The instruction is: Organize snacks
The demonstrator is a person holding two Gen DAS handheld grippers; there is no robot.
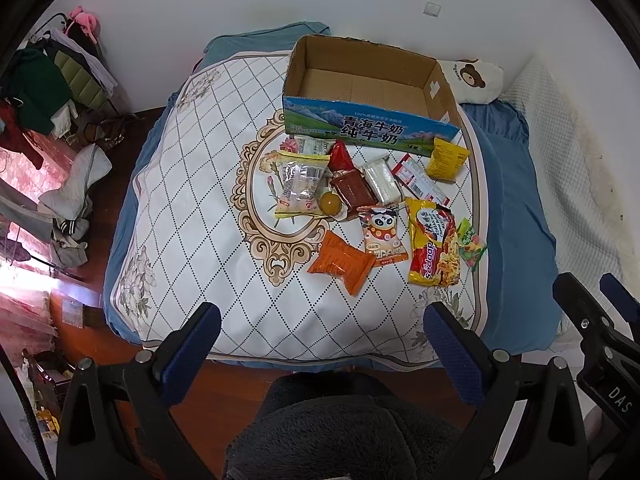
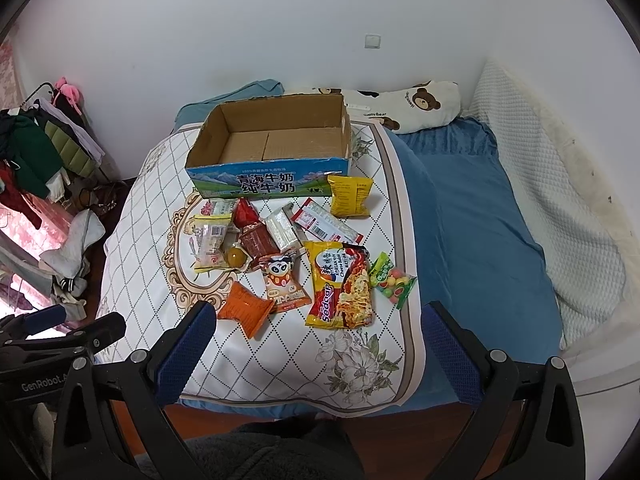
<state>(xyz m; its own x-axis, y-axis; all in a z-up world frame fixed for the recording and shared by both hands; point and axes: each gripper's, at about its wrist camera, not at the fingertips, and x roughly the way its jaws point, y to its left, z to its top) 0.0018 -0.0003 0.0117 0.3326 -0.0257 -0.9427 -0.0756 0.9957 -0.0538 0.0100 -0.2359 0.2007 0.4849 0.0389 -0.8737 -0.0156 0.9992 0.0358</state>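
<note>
An empty cardboard milk box (image 1: 366, 82) (image 2: 276, 140) stands open at the far side of a white quilted pad (image 1: 192, 184) (image 2: 140, 216) on a bed. Several snack packs lie in front of it: an orange pack (image 1: 342, 262) (image 2: 248, 308), a panda pack (image 1: 382, 234) (image 2: 284, 280), a yellow noodle pack (image 1: 434, 246) (image 2: 342, 284), a candy bag (image 1: 470, 244) (image 2: 390, 280), a yellow bag (image 1: 446, 158) (image 2: 350, 196). My left gripper (image 1: 322, 348) and right gripper (image 2: 318, 346) are open and empty, held above the bed's near edge.
A blue sheet (image 2: 472, 220) covers the bed right of the pad, with a bear pillow (image 2: 416, 106) by the wall. A clothes rack (image 1: 52, 80) and piled laundry (image 1: 74, 196) stand on the left. A dark fleece garment (image 1: 340, 432) is below the grippers.
</note>
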